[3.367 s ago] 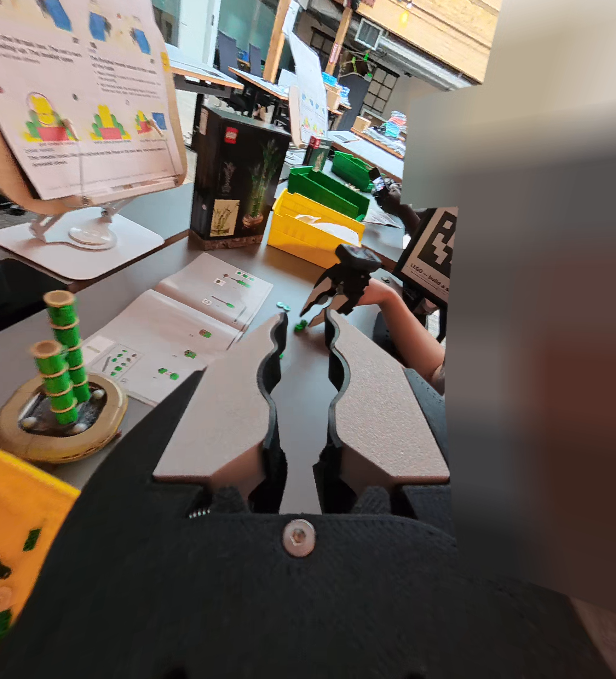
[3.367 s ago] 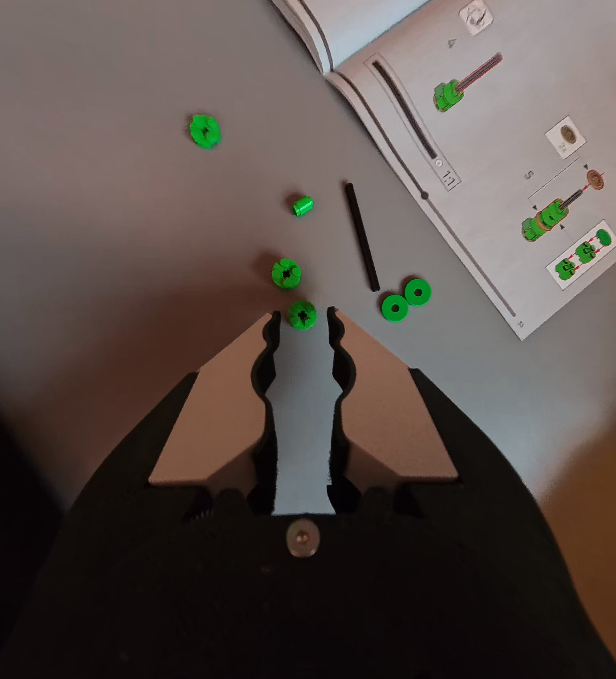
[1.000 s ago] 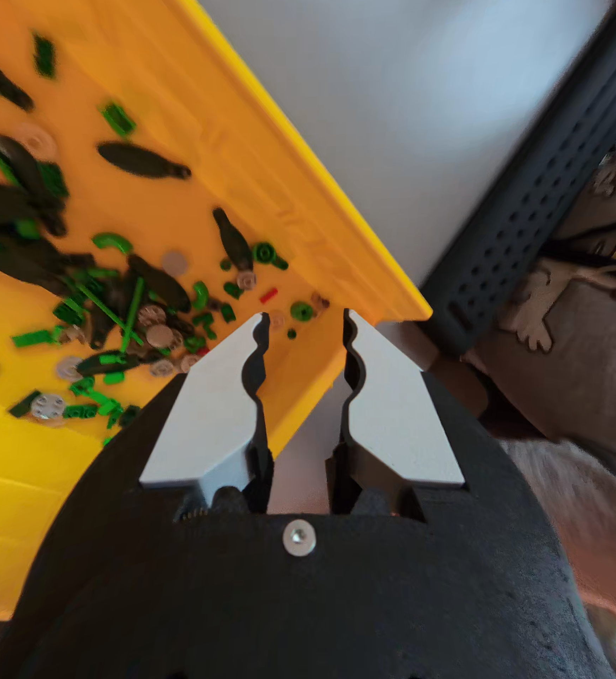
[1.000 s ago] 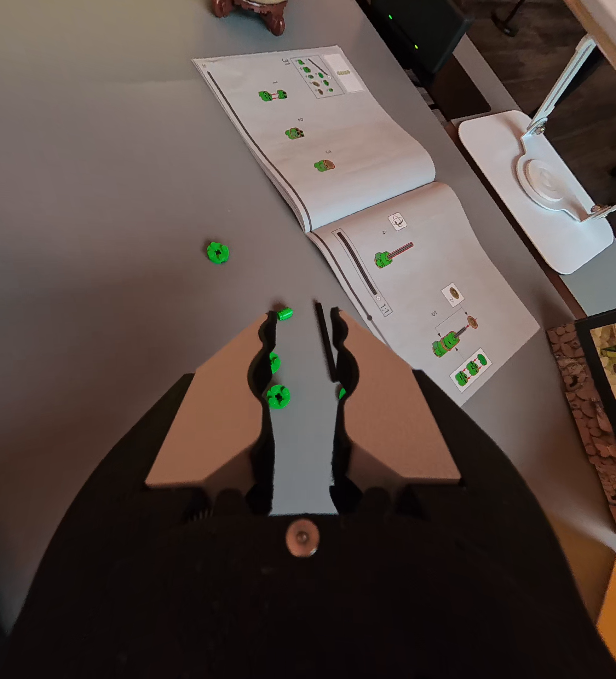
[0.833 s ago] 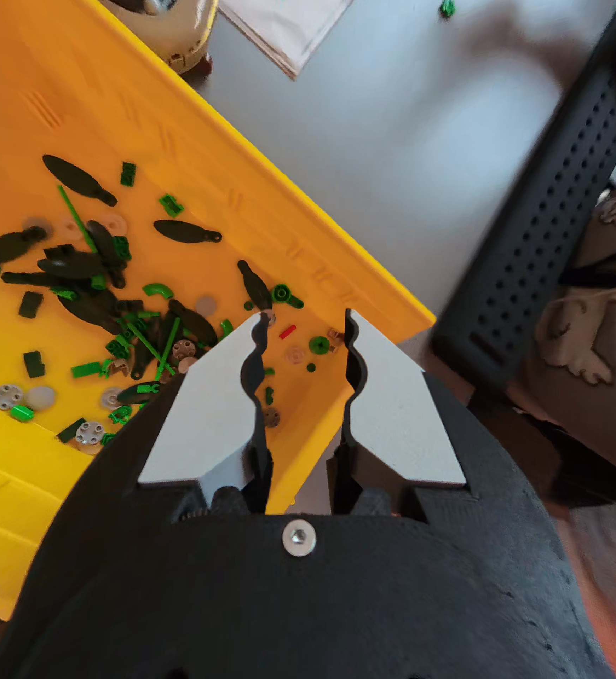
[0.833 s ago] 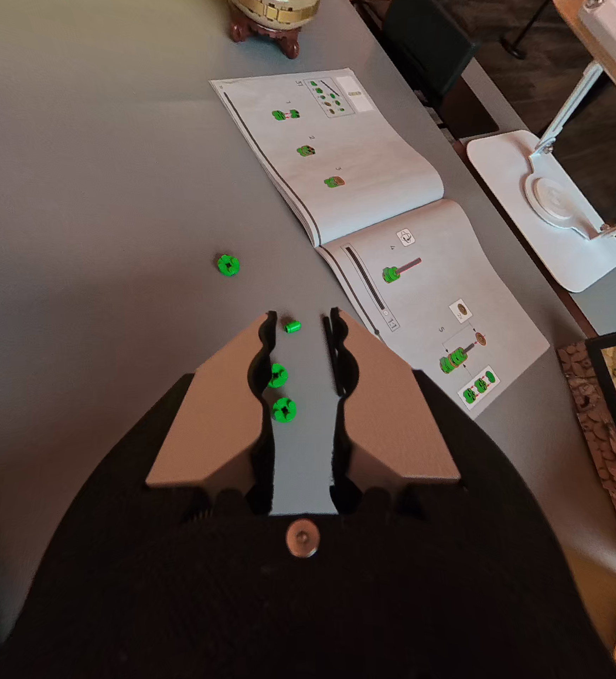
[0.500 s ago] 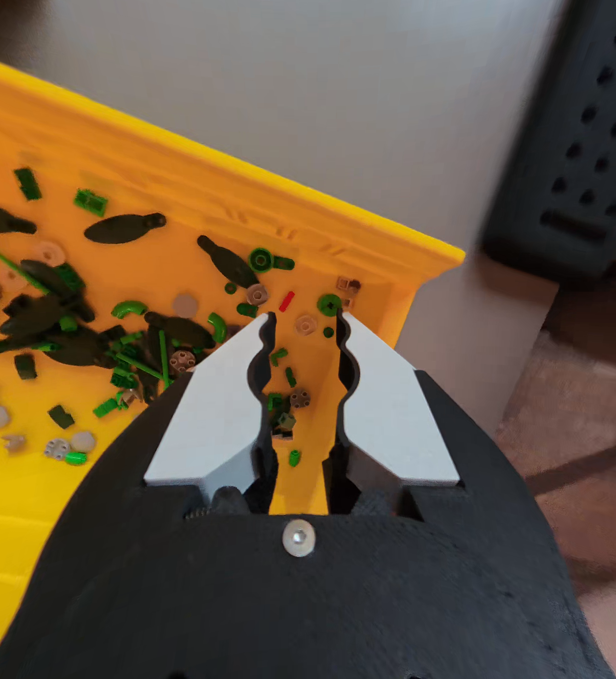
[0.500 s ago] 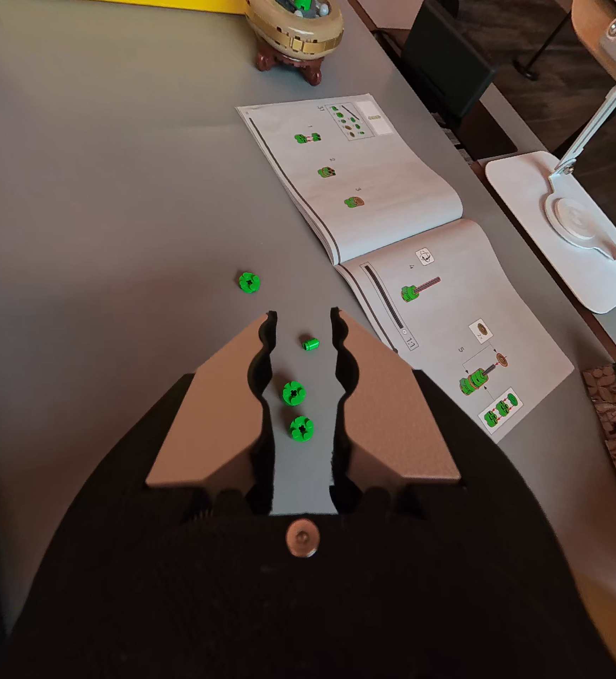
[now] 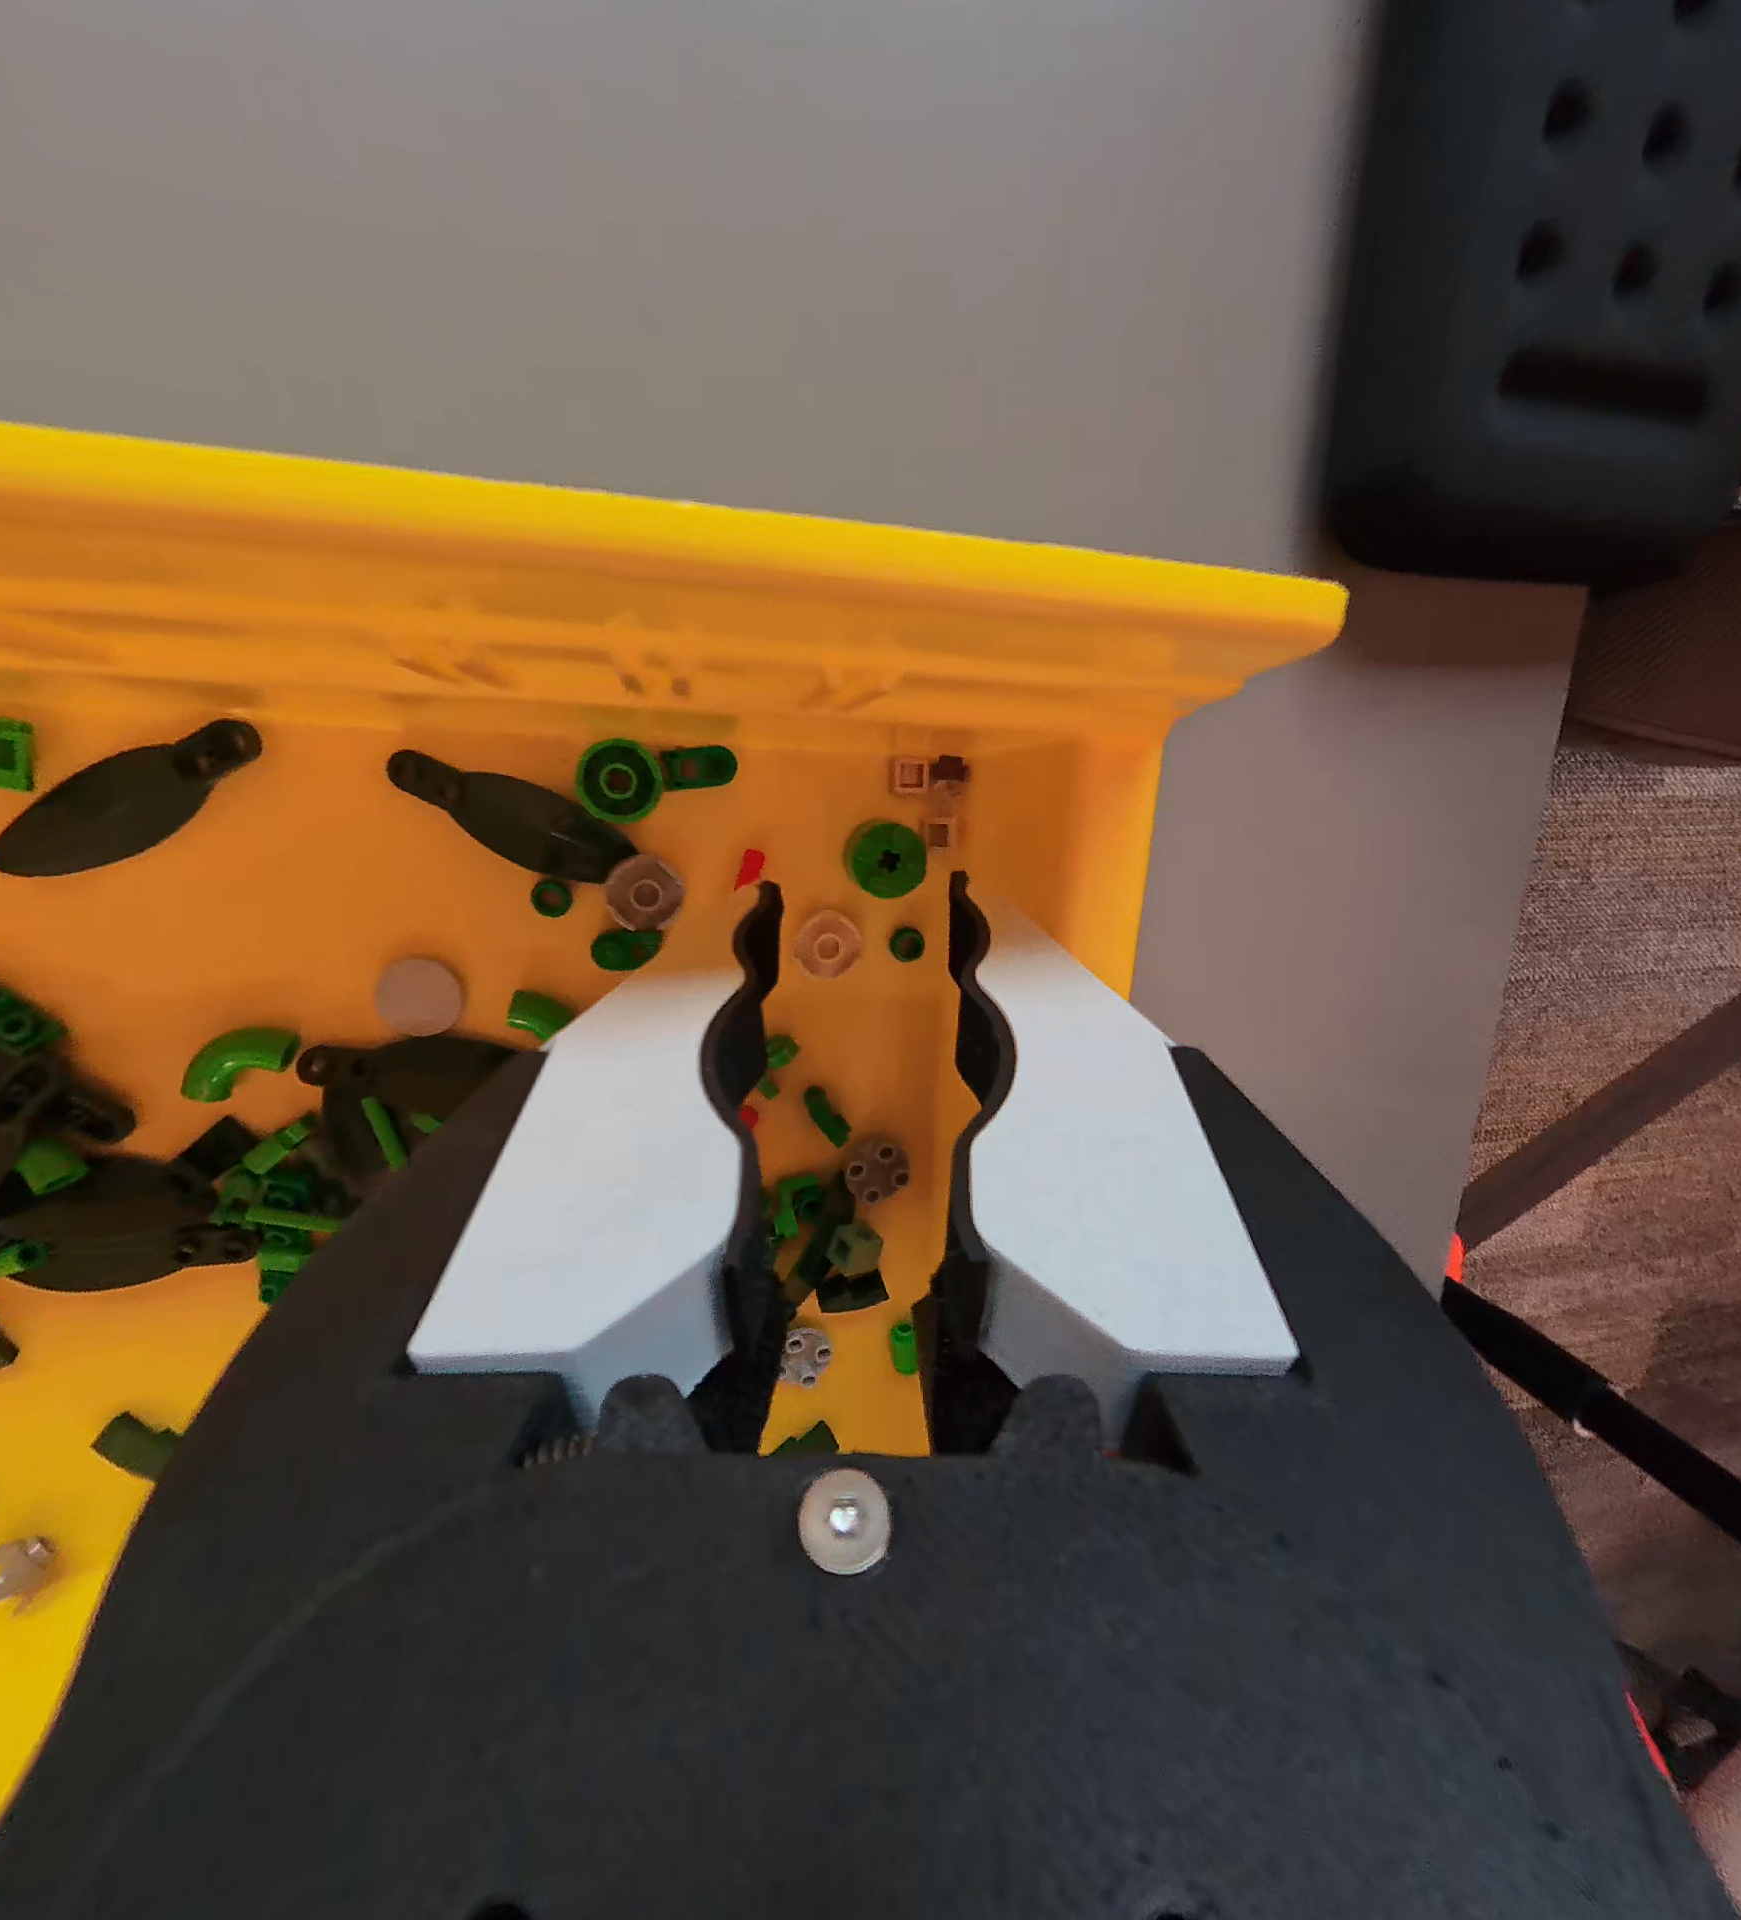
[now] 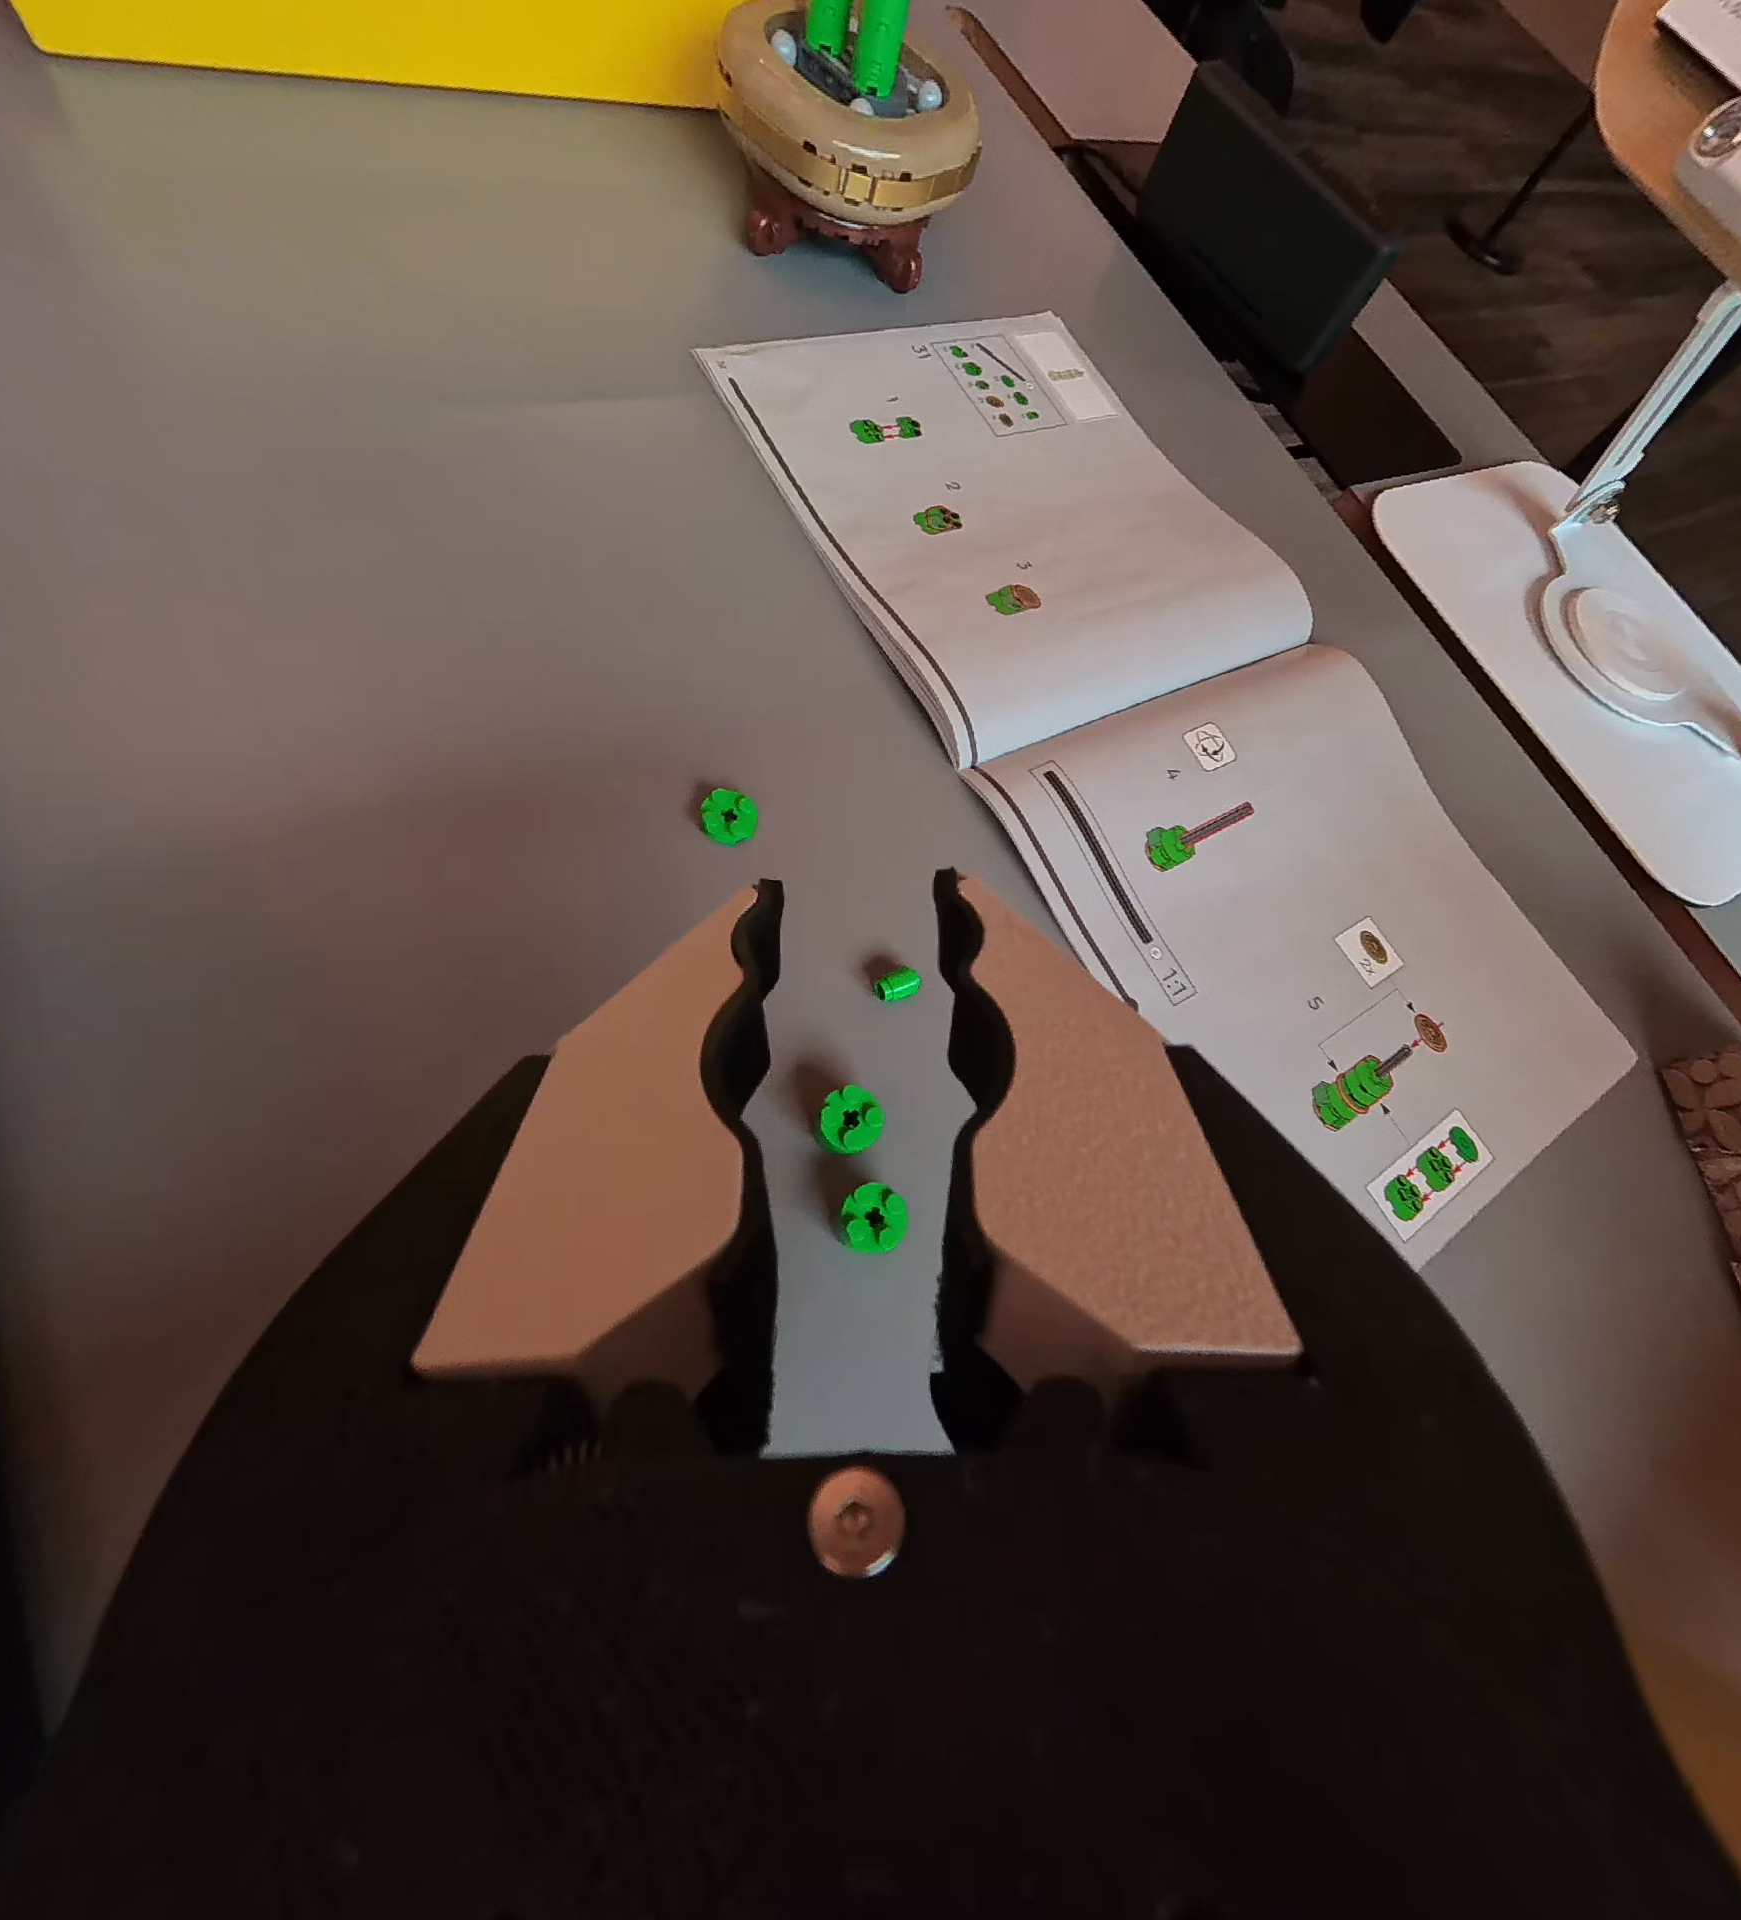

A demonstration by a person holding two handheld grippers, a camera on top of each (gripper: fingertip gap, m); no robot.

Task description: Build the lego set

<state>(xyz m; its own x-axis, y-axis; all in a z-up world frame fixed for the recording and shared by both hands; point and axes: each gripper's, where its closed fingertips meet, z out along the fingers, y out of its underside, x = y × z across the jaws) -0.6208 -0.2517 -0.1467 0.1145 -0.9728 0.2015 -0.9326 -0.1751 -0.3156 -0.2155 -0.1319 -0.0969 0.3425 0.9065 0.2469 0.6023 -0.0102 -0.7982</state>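
Note:
My left gripper point(image 9: 858, 888) is open and empty over the right end of a yellow bin point(image 9: 637, 592) full of loose pieces. A tan round plate point(image 9: 827, 943) lies between its tips, a green round plate point(image 9: 885, 858) just beyond. My right gripper point(image 10: 855, 885) is open and empty above the grey table point(image 10: 326, 623). Two green round bricks point(image 10: 850, 1119) point(image 10: 873, 1217) and a small green cylinder point(image 10: 895, 983) show between its fingers. A third green round brick point(image 10: 729, 816) lies past the left tip. The partly built plant pot point(image 10: 848, 145) stands at the far end.
An open instruction booklet point(image 10: 1105, 727) lies right of the loose bricks. A white stand base point(image 10: 1572, 665) sits at the table's right edge. The yellow bin also shows at the top of the right wrist view point(image 10: 378, 42). A black perforated chair back point(image 9: 1572, 270) stands beyond the bin. Spacing between my two grippers at the tips: around 45 cm. The partly built plant pot point(image 10: 848, 145) lies around 25 cm away from my left fingertips.
My left gripper swung from the table down over the yellow bin and came closer to its right corner. My right gripper pulled back and tilted up from the green bricks, bringing the pot into view.

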